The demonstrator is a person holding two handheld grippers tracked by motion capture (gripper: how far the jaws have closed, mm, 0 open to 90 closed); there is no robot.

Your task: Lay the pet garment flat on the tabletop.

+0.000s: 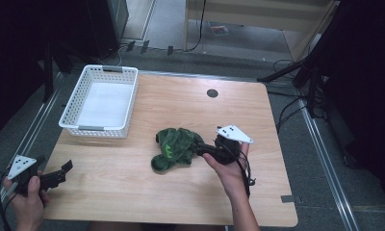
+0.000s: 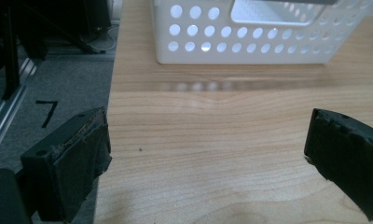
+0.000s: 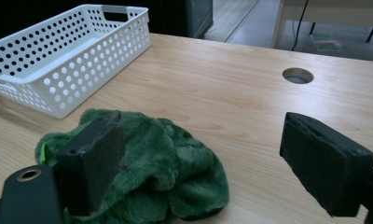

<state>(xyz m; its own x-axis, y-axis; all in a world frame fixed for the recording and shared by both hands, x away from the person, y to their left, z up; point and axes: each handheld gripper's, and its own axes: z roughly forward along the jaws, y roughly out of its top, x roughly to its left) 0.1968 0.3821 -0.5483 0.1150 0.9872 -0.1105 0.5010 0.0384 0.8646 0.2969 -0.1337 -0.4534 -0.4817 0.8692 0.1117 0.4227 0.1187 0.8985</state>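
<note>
While the green plush cloth (image 1: 177, 147) lies mid-counter (image 1: 258, 192), we judge the approach under way: right tongs (image 3: 212, 154) gape beside it, left tongs (image 2: 205, 154) idle open; next, close on it.

Grey floor (image 1: 181, 57) – wooden shelving (image 1: 258, 14) behind

Fuzzy green plush cloth (image 1: 175, 147), perforated glossy white plastic basket (image 1: 117, 73), smooth matt wood-grain table (image 1: 181, 192)
</note>
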